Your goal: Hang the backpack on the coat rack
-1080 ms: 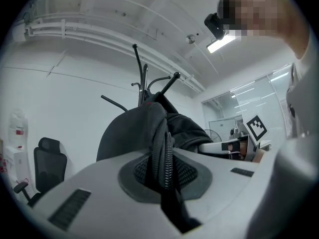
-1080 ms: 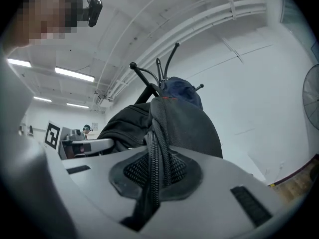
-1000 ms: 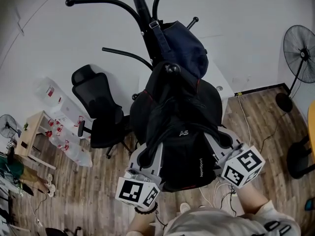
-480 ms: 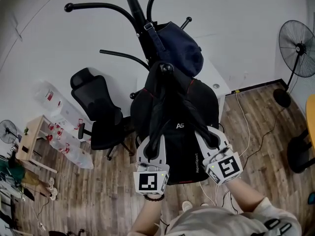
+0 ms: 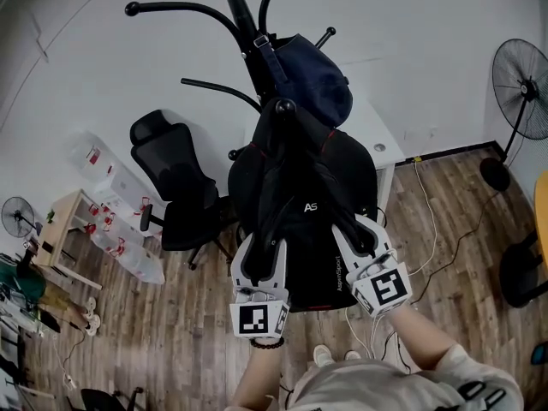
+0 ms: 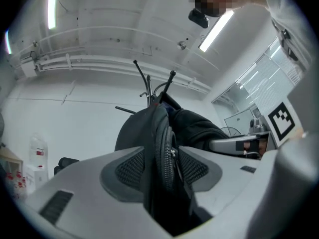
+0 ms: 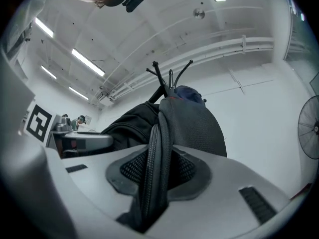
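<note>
Opening as they are, the jaws of the left gripper (image 5: 264, 251) and the right gripper (image 5: 358, 234) each have a shoulder strap (image 6: 162, 148) of the backpack (image 5: 308, 221) running between their pads, and neither looks squeezed tight.

The danger, as I judge it, lies in the release. If the top loop sits only shallowly over the hook knob (image 5: 285, 106), the pack's weight could drag it off once both grippers let go. A strap could also snag on a pad as a gripper draws away and tug the coat rack (image 5: 244, 15) off balance. The navy bag (image 5: 312, 80) crowds the same pole at 12 o'clock and leaves little room.

In the head view the backpack hangs at 12 o'clock from both grippers. Its lower corners are beside them, left at 7 o'clock and right at 5 o'clock, with the knob at its top.
</note>
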